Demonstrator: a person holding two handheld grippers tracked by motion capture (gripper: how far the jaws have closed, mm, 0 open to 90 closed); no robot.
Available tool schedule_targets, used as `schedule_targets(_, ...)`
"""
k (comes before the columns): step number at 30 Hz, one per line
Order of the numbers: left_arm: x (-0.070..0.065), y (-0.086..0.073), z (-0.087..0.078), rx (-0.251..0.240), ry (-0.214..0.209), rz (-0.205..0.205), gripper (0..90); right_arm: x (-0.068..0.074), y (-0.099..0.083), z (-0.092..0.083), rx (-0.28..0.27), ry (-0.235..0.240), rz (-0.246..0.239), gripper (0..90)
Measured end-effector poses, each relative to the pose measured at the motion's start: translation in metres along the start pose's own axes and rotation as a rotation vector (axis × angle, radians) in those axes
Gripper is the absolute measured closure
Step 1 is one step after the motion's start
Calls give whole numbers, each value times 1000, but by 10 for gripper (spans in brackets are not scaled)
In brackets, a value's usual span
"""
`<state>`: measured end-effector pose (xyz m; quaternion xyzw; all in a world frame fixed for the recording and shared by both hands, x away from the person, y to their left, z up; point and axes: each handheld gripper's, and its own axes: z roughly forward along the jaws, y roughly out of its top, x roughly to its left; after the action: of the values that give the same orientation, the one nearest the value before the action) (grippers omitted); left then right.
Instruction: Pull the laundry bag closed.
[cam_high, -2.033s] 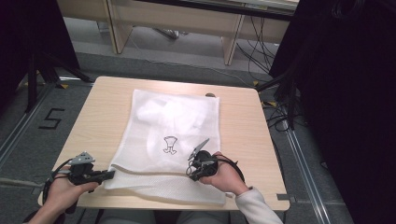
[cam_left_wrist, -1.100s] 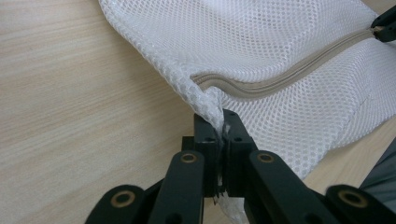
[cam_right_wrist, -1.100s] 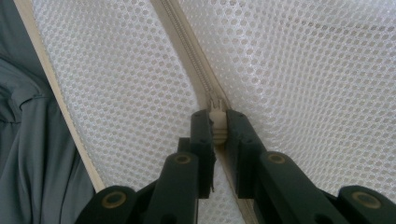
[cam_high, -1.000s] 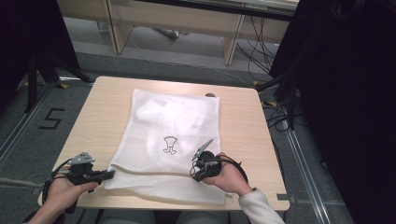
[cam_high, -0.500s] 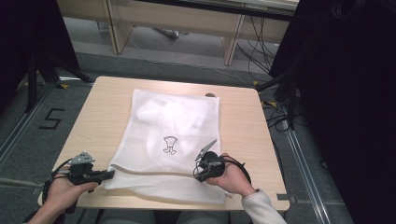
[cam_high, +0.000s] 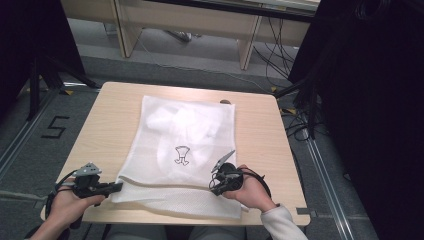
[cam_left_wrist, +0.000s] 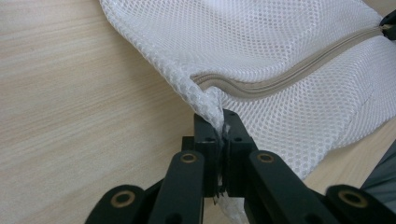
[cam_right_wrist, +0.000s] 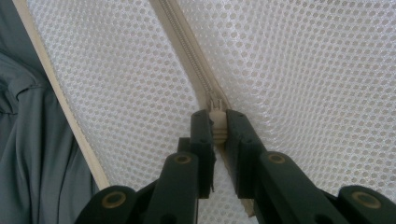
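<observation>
My white mesh bag (cam_high: 182, 150) lies flat across the middle of the wooden surface (cam_high: 260, 125), its zippered end along the near edge. My right tongs (cam_right_wrist: 215, 122) are clamped on the beige zipper pull (cam_right_wrist: 215, 120), midway along the zipper (cam_left_wrist: 285, 77). My left tongs (cam_left_wrist: 219, 126) are pinched shut on the bag's corner fabric, near the surface's near-left corner. A small black print (cam_high: 182, 155) marks the bag's centre.

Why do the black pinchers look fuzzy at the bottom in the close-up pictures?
In the left gripper view, the left gripper sits so close to the camera that its lower arms blur, while the mesh bag looks sharp. In the right gripper view, the right gripper blurs low down too, though the zipper pull stays clear. The high view is softer, evenly lit.
</observation>
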<state>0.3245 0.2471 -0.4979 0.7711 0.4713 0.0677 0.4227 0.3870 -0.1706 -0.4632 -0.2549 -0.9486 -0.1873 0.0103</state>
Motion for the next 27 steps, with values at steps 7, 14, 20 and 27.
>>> schedule_targets(7, 0, 0, 0, -2, -1, -2, 862, 0, 0, 0, -2, 0, 0, 824)
schedule_targets(14, 0, 0, 0, -3, -1, -4, 862, -1, -3, -1, 7, -3, 12, 823)
schedule_targets(20, 0, 0, 0, -4, -1, -5, 862, -2, -7, -3, 7, -5, 31, 823)
schedule_targets(27, 3, 1, -2, 29, 2, 31, 862, -4, -11, -5, 7, -7, 39, 823)
